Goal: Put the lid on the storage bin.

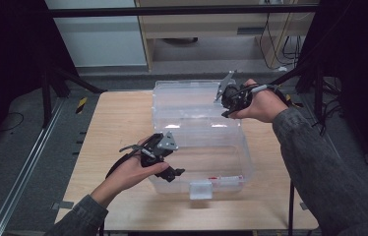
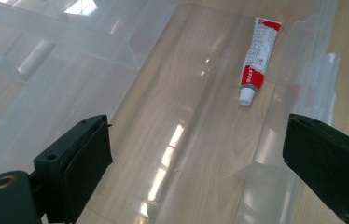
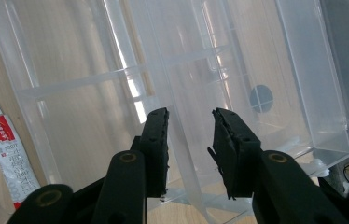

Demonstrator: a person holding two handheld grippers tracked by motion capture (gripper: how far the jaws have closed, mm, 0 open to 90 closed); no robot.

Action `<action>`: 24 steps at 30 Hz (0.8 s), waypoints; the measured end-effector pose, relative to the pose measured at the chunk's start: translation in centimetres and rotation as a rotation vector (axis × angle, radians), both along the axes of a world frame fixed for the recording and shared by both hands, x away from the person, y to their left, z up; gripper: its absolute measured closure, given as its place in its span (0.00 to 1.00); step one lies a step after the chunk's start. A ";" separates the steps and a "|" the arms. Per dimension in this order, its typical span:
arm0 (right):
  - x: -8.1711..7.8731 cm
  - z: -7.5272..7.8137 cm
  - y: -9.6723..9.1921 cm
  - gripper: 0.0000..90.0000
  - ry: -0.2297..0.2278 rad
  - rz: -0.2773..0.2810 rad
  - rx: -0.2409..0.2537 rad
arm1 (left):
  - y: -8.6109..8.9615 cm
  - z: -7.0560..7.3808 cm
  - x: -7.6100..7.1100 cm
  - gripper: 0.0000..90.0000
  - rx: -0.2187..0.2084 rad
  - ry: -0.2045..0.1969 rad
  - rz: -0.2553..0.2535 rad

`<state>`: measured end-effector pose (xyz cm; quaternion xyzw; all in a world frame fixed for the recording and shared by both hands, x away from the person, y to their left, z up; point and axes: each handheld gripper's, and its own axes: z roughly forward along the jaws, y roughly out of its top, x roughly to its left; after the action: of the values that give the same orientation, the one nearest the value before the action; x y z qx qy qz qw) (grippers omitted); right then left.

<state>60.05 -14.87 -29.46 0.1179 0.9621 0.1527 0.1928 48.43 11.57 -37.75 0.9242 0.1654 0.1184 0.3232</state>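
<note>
A clear plastic box (image 1: 245, 152) stands on the wooden table (image 1: 118, 128), its lid (image 1: 187, 98) swung open toward the back. On the box floor lies a red and white tube (image 2: 256, 56), seen beside the right gripper's jaws as the tube (image 3: 4, 149) and through the front wall as the tube (image 1: 226, 179). My left gripper (image 1: 172, 162) hovers at the box's front left, and in its own view the left gripper (image 2: 196, 154) is wide open above the box floor. My right gripper (image 1: 226, 105) is at the lid's far right edge. That right gripper (image 3: 189, 140) has its jaws close together with the lid's rim between them.
A white latch (image 1: 200, 189) hangs at the box's front wall. Bare table lies left of the box and along the front edge. Dark frame posts (image 1: 49, 88) and cables (image 1: 280, 44) stand beyond the table's back corners.
</note>
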 end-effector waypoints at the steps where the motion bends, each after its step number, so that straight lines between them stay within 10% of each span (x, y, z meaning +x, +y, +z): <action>1: 0.0 0.0 0.0 0.75 0.006 0.000 0.000 | 0.0 0.0 0.0 0.08 -0.002 0.004 0.000; 24: -0.3 -0.5 0.4 0.87 0.013 0.045 -0.027 | 0.7 -1.2 -0.5 0.11 0.017 0.052 -0.025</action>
<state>59.79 -14.44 -29.99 0.0945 0.9677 0.1434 0.1846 47.97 12.30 -38.95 0.9317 0.1609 0.0916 0.3124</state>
